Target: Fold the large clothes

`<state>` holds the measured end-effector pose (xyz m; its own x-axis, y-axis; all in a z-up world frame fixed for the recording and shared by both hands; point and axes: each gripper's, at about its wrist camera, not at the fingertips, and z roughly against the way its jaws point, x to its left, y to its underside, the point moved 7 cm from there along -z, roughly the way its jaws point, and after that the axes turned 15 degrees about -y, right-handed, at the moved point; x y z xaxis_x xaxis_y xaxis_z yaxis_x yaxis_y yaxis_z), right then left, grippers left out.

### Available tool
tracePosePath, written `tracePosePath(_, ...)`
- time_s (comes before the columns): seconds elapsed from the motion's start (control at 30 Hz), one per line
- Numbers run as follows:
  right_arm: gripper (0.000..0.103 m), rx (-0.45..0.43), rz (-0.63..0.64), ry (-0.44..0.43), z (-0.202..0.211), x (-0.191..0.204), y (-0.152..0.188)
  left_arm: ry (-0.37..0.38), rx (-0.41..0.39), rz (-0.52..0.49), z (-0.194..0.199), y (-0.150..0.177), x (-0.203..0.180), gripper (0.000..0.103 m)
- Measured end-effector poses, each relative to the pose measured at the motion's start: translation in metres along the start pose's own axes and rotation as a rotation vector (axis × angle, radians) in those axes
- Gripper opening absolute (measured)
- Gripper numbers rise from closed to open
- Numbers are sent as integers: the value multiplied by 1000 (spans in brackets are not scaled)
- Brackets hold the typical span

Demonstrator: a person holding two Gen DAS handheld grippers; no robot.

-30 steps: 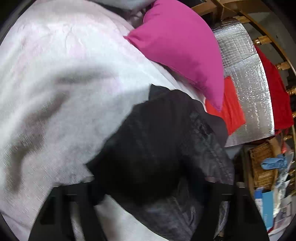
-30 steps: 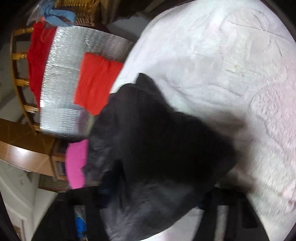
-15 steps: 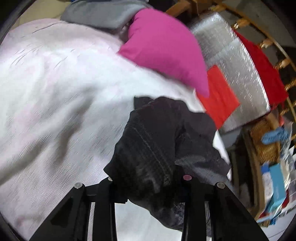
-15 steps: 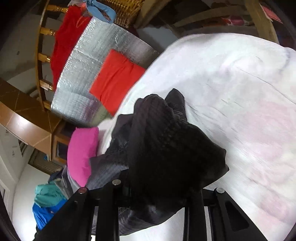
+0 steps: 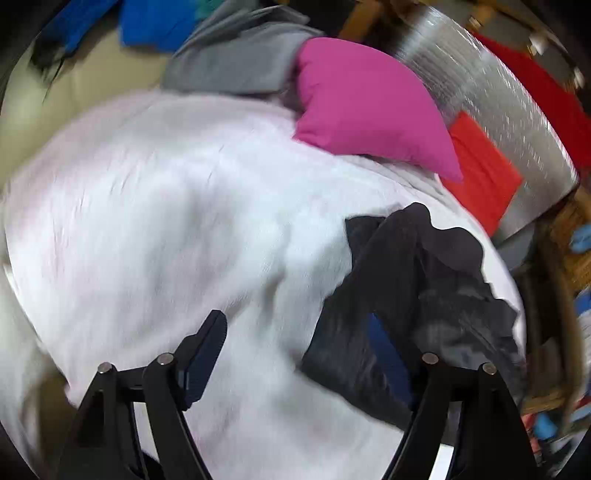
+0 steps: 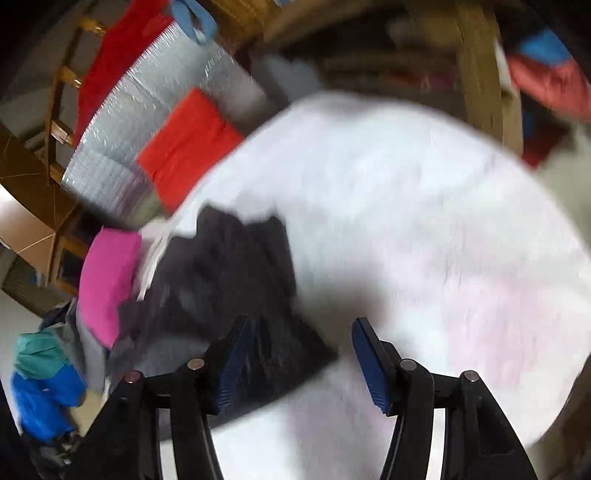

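Left gripper (image 5: 295,354) spread wide at the bottom of the left wrist view, nothing between the fingers; half a second ago clenched on the dark cloth, now let go. Left finger (image 5: 205,354) bare over the white blanket (image 5: 166,229), right finger partly hidden behind the black garment (image 5: 413,295). Garment now lying crumpled at right of centre in that frame, on the blanket near its right edge, no longer bunched between the tongs. Blurred throughout.

Right gripper (image 6: 299,362) likewise released, blue pads (image 6: 371,363) apart at the bottom of the right wrist view; earlier closed on the same cloth. Garment (image 6: 229,280) resting left of centre, its lower edge lapping in front of the left pad; cannot tell whether touching. White blanket (image 6: 424,221) filling the right half.

Further out, in the left wrist view: pink pillow (image 5: 369,107) at upper centre on the blanket's far edge, grey cloth (image 5: 236,62) above it to the left, blue fabric (image 5: 155,22) along the top, newly in frame. Red cloth (image 5: 484,173) on the silver foil mat (image 5: 498,96) at upper right. In the right wrist view: pink pillow (image 6: 107,280) at mid left, red cloth (image 6: 188,144) and foil mat (image 6: 147,107) at upper left, teal and blue clothes (image 6: 44,380) at lower left.
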<state>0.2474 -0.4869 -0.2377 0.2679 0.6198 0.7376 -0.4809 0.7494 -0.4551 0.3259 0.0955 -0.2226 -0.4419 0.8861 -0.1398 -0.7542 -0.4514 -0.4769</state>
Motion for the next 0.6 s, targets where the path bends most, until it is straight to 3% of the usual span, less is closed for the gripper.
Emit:
tracePosePath(0.1, 73, 28, 49, -9, -37, 13, -21, 5, 27, -76, -26, -13, -38, 82)
tracePosePath(0.2, 72, 96, 43, 11, -79, 6, -27, -11, 122, -148, -68, -9, -66, 83)
tracePosePath(0.23, 64, 132, 40, 11, -95, 1, -24, -9, 137, -151, -79, -3, -70, 83)
tracePosePath(0.27, 33, 173, 50, 26, -108, -3, -18, 7, 127, -137, -85, -1, -72, 83)
tracePosePath(0.3, 24, 207, 75, 45, -110, -8, -10, 27, 111, -125, -89, -2, -74, 82)
tracePosePath(0.37, 13, 179, 137, 85, -116, 2, -15, 36, 101, -125, -90, -7, -80, 69)
tracePosePath(0.43, 13, 105, 180, 92, -110, 16, -24, 26, 25, -167, -85, -21, -90, 43)
tracePosePath(0.5, 12, 58, 212, 120, -107, 19, -32, -37, -33, -210, -90, -27, -97, 43)
tracePosePath(0.6, 12, 157, 178, 199, -142, -5, -20, -58, 7, -209, -108, -25, -100, 45)
